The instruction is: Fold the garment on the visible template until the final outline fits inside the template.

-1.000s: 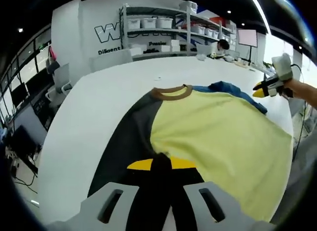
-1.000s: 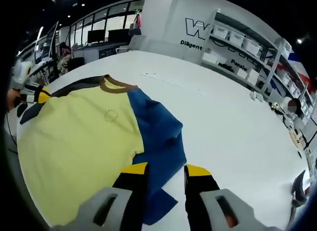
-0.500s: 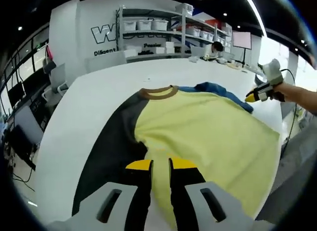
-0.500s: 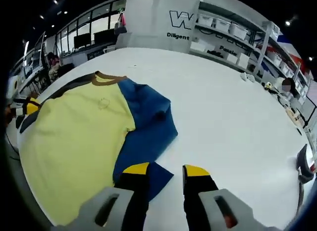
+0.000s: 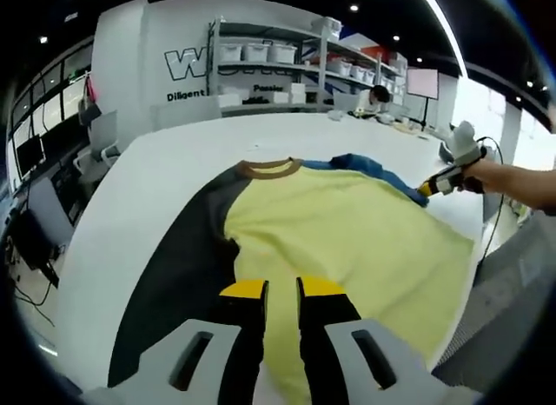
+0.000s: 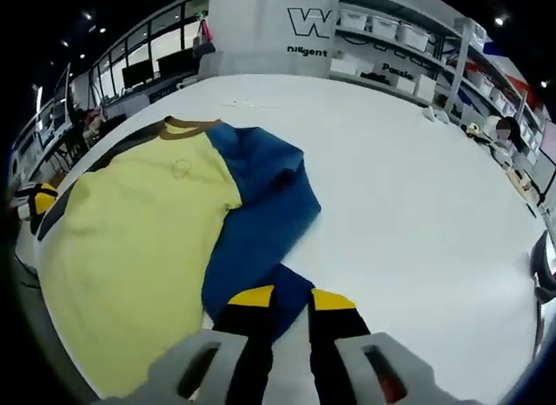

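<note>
Garment (image 5: pixel 339 222) lies flat on white surface (image 6: pixel 417 188), collar pointing away; right gripper (image 6: pixel 285 298), jaws nearly closed and empty, sits at the blue sleeve (image 6: pixel 261 222) end, left gripper (image 5: pixel 282 288) likewise over the yellow body.

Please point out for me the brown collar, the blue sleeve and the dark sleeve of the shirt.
brown collar (image 5: pixel 268 168), left gripper view, on the middle of the collar band.
blue sleeve (image 6: pixel 261 218), right gripper view, on the flat middle of the sleeve.
dark sleeve (image 5: pixel 187 248), left gripper view, on the middle of the sleeve.
</note>
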